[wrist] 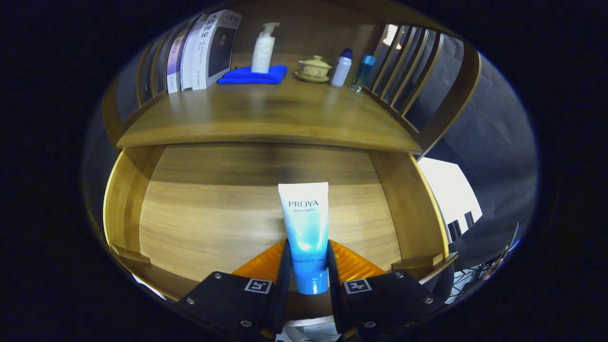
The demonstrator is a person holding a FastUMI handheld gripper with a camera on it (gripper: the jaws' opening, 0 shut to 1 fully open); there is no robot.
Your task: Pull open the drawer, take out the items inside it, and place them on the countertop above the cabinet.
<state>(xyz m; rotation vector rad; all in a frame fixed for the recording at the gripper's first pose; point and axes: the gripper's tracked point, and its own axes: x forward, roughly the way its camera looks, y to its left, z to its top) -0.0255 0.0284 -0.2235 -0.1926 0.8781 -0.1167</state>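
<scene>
The wooden drawer (199, 223) stands pulled open below the countertop (266, 114). A white-to-blue cosmetic tube (306, 228) is clamped between my two fingers, cap end toward me and flat end pointing away over the drawer floor. My gripper (307, 266) is shut on the tube near its cap. The tube appears lifted over the drawer's front part; I cannot tell whether it touches the floor. Nothing else lies in the visible part of the drawer.
On the countertop at the back stand several books (202, 52), a white pump bottle (263, 50) on a blue cloth (251, 76), a lidded ceramic cup on a saucer (313, 69), a small white bottle (342, 69) and a teal bottle (363, 71). Wooden slats (408, 71) rise at the right.
</scene>
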